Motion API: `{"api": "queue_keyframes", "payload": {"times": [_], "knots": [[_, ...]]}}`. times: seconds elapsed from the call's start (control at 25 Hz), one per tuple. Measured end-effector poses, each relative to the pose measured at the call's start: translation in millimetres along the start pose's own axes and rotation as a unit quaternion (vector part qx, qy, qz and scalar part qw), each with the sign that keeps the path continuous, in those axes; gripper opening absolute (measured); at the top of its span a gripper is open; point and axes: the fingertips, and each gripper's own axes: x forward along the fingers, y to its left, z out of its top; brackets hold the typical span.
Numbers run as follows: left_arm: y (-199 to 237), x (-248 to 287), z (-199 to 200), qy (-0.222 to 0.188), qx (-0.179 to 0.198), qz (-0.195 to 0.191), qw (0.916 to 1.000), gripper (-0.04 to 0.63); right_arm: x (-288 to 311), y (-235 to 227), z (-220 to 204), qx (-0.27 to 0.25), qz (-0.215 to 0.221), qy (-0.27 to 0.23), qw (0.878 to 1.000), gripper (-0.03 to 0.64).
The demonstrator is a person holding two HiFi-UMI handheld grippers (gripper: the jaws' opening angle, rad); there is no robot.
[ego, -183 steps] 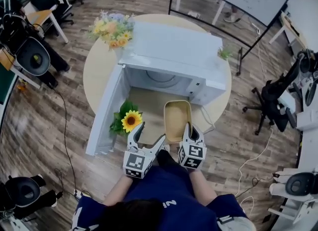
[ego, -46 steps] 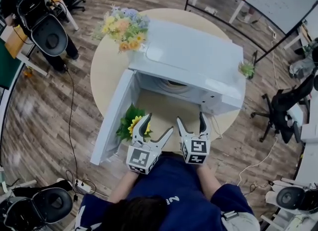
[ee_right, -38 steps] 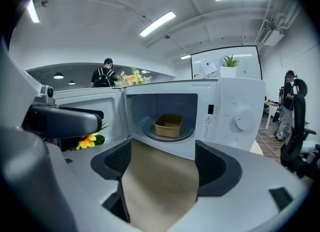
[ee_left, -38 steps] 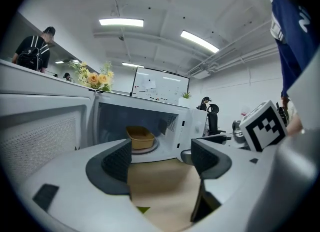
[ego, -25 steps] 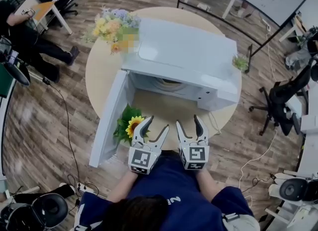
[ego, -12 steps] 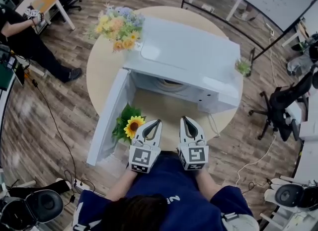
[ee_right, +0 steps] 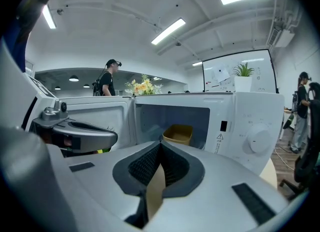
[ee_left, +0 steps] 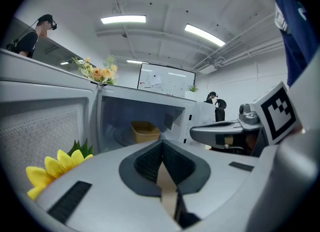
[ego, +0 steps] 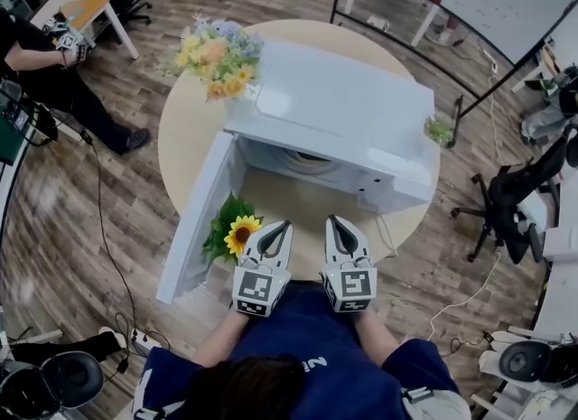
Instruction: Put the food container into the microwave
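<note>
A: In front of the microwave (ego: pixel 334 125), in the head view, what are the two grippers doing?

B: The left gripper (ego: pixel 278 228) and right gripper (ego: pixel 336 226) hang side by side before its mouth, clear of its open door (ego: pixel 194 219).

A: And the left gripper view?

B: Jaws pressed together, gripping nothing. The food container (ee_left: pixel 145 130) sits inside the microwave, on its floor toward the back.

A: The right gripper view?

B: Same again: jaws closed and empty, container deep inside the microwave. I'd judge the placing done, with both grippers held off so the door has room to swing.
</note>
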Motion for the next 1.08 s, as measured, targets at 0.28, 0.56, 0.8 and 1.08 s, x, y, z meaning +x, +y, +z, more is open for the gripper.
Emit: {"api": "queue_keyframes", "payload": {"times": [0.28, 0.56, 0.8, 1.08], "knots": [[0.5, -3.1, 1.7, -0.005, -0.003, 0.002, 1.0, 0.003, -0.9, 3.3, -0.9, -0.016, 0.001, 0.003, 1.0, 0.008], [1.2, -5.8, 2.3, -0.008, -0.001, 0.008, 0.9999, 0.003, -2.3, 6.6, -3.0, -0.017, 0.005, 0.006, 1.0, 0.008], [1.8, -8.3, 1.5, -0.009, 0.0, 0.012, 0.9999, 0.003, -4.0, 8.7, -3.0, -0.02, 0.006, 0.004, 1.0, 0.008], [1.6, -10.1, 1.4, -0.011, 0.002, 0.015, 0.9998, 0.003, -6.1, 8.0, -5.5, -0.021, 0.004, 0.006, 1.0, 0.008]]}}
